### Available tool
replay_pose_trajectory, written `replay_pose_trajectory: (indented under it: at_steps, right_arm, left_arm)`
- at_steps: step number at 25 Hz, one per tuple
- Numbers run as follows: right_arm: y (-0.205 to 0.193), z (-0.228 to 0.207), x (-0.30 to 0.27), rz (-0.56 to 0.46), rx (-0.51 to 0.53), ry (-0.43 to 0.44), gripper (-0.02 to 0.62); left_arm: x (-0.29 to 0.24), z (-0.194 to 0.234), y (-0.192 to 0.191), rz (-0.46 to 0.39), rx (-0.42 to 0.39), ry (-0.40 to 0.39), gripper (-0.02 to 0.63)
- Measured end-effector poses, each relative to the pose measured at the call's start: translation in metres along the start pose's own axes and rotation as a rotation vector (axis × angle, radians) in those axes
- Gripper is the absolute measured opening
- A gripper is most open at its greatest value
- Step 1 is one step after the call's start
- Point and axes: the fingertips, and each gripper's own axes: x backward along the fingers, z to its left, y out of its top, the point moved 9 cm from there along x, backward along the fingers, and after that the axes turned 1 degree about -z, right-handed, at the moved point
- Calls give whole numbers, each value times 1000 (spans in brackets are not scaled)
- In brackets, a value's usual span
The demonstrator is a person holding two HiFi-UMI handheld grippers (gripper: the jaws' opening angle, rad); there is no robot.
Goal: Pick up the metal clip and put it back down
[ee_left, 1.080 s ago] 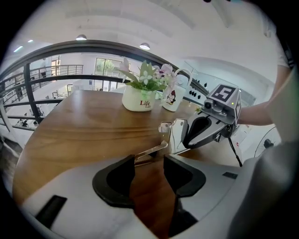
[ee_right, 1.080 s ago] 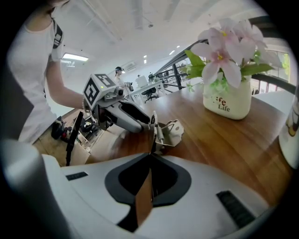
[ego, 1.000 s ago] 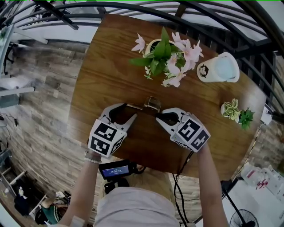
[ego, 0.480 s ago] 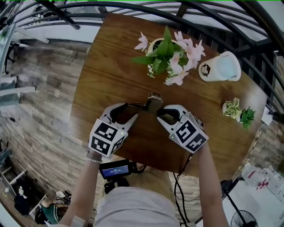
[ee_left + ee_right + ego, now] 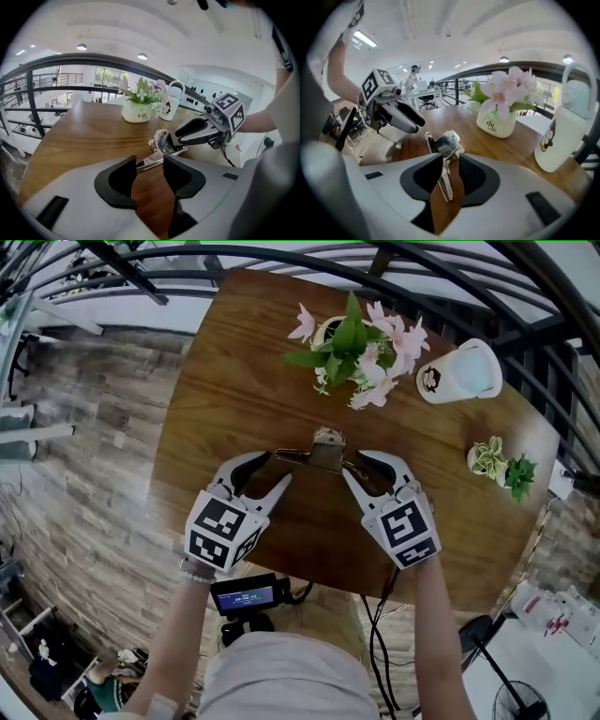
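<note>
The metal clip point(image 5: 322, 450) lies on the brown wooden table point(image 5: 234, 381), between the tips of both grippers. My left gripper point(image 5: 274, 471) stands open at the clip's left; in the left gripper view one thin handle of the clip point(image 5: 161, 144) points toward the gap of that gripper point(image 5: 150, 174). My right gripper point(image 5: 362, 465) is at the clip's right with its jaws opening. In the right gripper view a flat handle of the clip point(image 5: 443, 146) runs between that gripper's point(image 5: 450, 177) jaws, and the pads stand apart from it.
A white pot of pink flowers point(image 5: 353, 341) stands behind the clip, a white mug point(image 5: 459, 377) at the back right, a small green plant point(image 5: 499, 468) at the right edge. Dark railing bars point(image 5: 281, 254) curve round the table's far side. A small screen point(image 5: 246, 596) hangs near the person's waist.
The right gripper has swung from pointing left to pointing forward beside the clip, and its jaws have spread. The clip has shifted slightly away from me. The left gripper has barely moved.
</note>
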Motion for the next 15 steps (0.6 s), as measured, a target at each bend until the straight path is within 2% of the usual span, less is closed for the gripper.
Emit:
replay_pose_trajectory:
  at_steps: [3,5,9,15]
  right_arm:
    - [5,11,11,-39,2,-67,42]
    - [8,18,18,-70,-40,-104,5]
    - [12,35,34,-123,-114,-167,5]
    - [18,65,58,-159,-115,-240,3]
  left_arm:
    - [10,-3,5,-41,-31,13,133]
    - [18,-5,9,-71,-47,25,91]
    - [36,-11,17,-140,-58,19,23]
    - [64,-25,27,-206,-105,-9,15]
